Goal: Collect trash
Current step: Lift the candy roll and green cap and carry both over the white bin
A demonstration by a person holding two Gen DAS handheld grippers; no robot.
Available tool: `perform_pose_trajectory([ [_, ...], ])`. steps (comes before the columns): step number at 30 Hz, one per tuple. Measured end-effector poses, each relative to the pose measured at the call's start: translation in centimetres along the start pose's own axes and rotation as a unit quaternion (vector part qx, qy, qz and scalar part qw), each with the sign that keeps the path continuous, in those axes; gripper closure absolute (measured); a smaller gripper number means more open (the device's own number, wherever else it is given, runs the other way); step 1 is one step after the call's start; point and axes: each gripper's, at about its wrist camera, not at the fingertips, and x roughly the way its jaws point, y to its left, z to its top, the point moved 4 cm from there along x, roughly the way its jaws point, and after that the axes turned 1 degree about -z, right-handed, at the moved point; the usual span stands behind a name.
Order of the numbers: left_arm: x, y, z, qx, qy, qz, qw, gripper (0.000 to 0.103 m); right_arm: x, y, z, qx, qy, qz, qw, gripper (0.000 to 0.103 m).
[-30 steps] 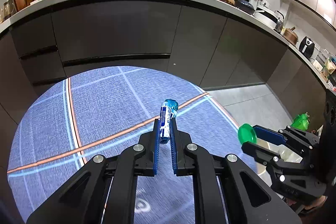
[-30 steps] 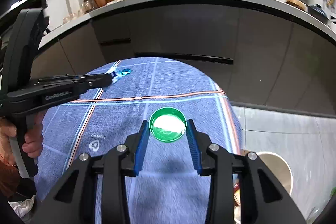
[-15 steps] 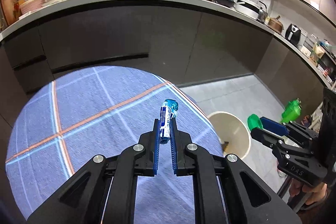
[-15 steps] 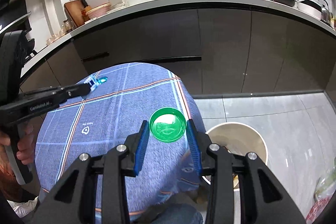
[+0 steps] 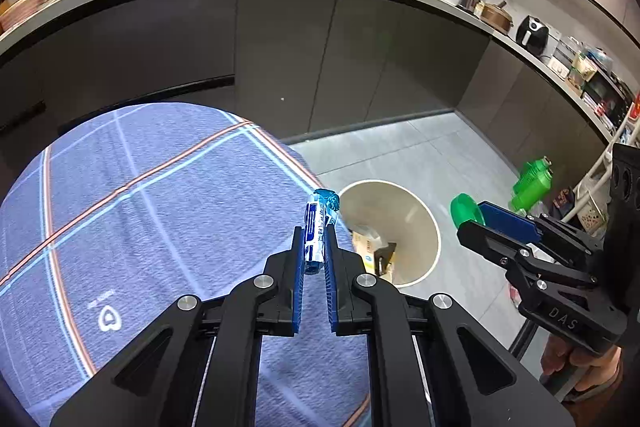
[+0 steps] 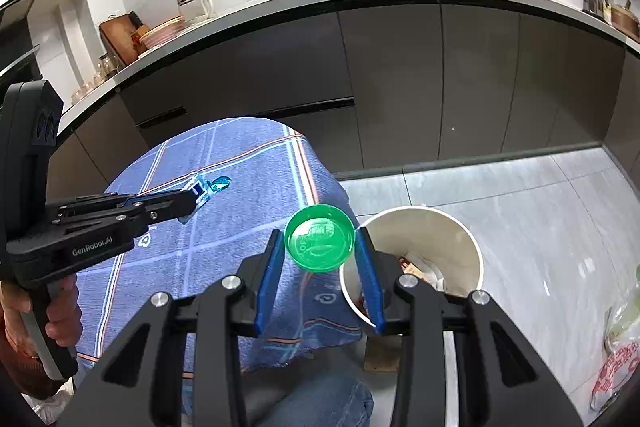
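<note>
My left gripper [image 5: 314, 247] is shut on a blue and white wrapper [image 5: 316, 227] with a teal twisted end, held over the table's right edge, beside the beige trash bin [image 5: 420, 223] on the floor. It also shows in the right wrist view [image 6: 198, 193]. My right gripper [image 6: 320, 247] is shut on a green round lid [image 6: 320, 245], held just left of the bin's rim [image 6: 460, 227]. The lid also shows in the left wrist view [image 5: 464, 211]. The bin holds paper and wrappers.
The table has a blue checked cloth [image 5: 140, 207]. Dark kitchen cabinets [image 6: 400, 87] run behind, under a worktop with pots and a sink. A green bottle [image 5: 532, 183] stands on the floor to the right. A plastic bag [image 6: 616, 355] lies right of the bin.
Both grippers have swung to the right, from over the table toward the trash bin on the floor. Each keeps hold of its item.
</note>
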Motion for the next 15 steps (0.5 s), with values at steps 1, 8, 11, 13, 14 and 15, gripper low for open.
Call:
perform_pose_trajectory([
  [1, 0.2, -0.2, 0.0, 0.002, 0.002, -0.001, 1.0, 0.094, 0.0, -0.3, -0.1, 0.002, 0.001, -0.001, 1.0, 0.066],
  [8, 2.5, -2.4, 0.1, 0.015, 0.02, -0.009, 0.9996, 0.094, 0.5, -2.3, -1.6, 0.019, 0.013, -0.011, 1.0, 0.066],
  [11, 3.5, -3.3, 0.0, 0.02, 0.026, -0.01, 0.9994, 0.094, 1.0, -3.3, -2.1, 0.029, 0.019, -0.013, 0.999, 0.066],
  [13, 4.1, -3.5, 0.2, 0.021, 0.03, -0.012, 0.9993, 0.094, 1.3, -4.0, -2.3, 0.034, 0.023, -0.015, 0.999, 0.066],
  [14, 4.4, -3.8, 0.3, 0.022, 0.031, -0.013, 0.9992, 0.094, 1.5, -4.3, -2.5, 0.038, 0.026, -0.016, 0.999, 0.066],
  [15, 4.7, -3.9, 0.3, 0.022, 0.032, -0.013, 0.9991, 0.094, 1.7, -4.7, -2.7, 0.042, 0.028, -0.016, 0.999, 0.066],
])
